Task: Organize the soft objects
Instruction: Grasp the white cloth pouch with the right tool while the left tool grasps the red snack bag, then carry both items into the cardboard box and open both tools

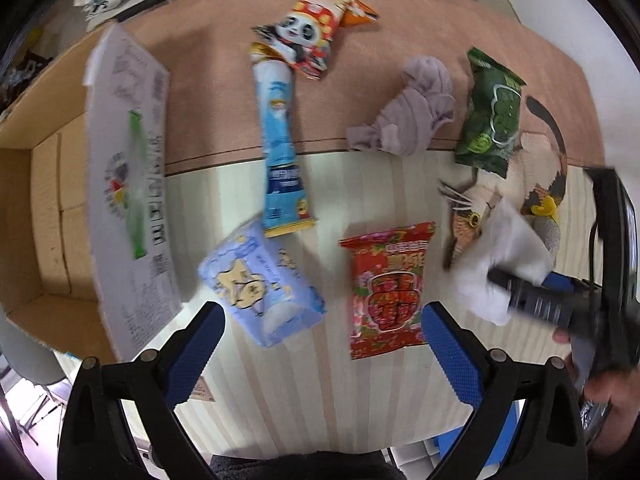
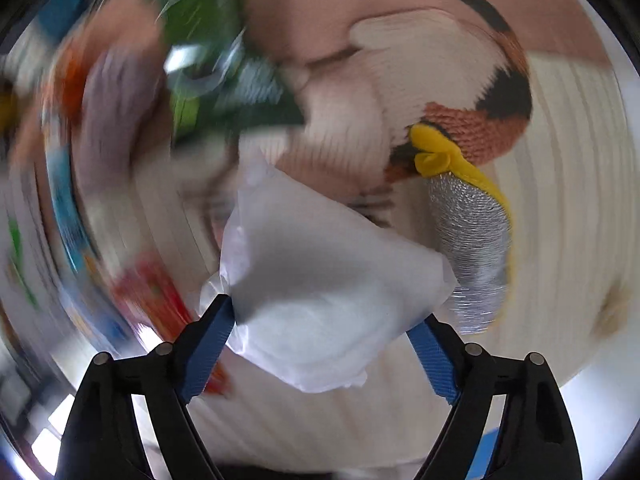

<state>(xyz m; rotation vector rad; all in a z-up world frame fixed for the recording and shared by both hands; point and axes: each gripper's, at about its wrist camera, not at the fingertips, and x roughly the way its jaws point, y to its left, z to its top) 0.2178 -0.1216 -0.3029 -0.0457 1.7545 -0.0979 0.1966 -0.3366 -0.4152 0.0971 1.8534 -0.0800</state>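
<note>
The soft white plastic-wrapped pack (image 2: pixel 320 292) looks puffy and creased, its film catching grey shadow, and it sits clamped between the blue-padded fingers of the right gripper (image 2: pixel 324 320), lifted above the pale striped surface (image 1: pixel 304 392). From the left wrist view the same white pack (image 1: pixel 508 256) hangs beside the knitted cat-pattern cushion (image 1: pixel 536 184), near the red snack bag (image 1: pixel 386 292). The left gripper (image 1: pixel 322 332) hovers with its fingers wide apart and nothing between them, above the pale blue tissue pack with a star figure (image 1: pixel 260 288). Farther off lie a long blue tube-shaped packet (image 1: pixel 282 152), a panda-printed snack bag (image 1: pixel 312 36), a crumpled lilac cloth (image 1: pixel 412 112) and a dark green snack bag (image 1: pixel 492 116). An open cardboard box (image 1: pixel 44 220) stands at the left. Printing on the packets is too blurred to read.
</note>
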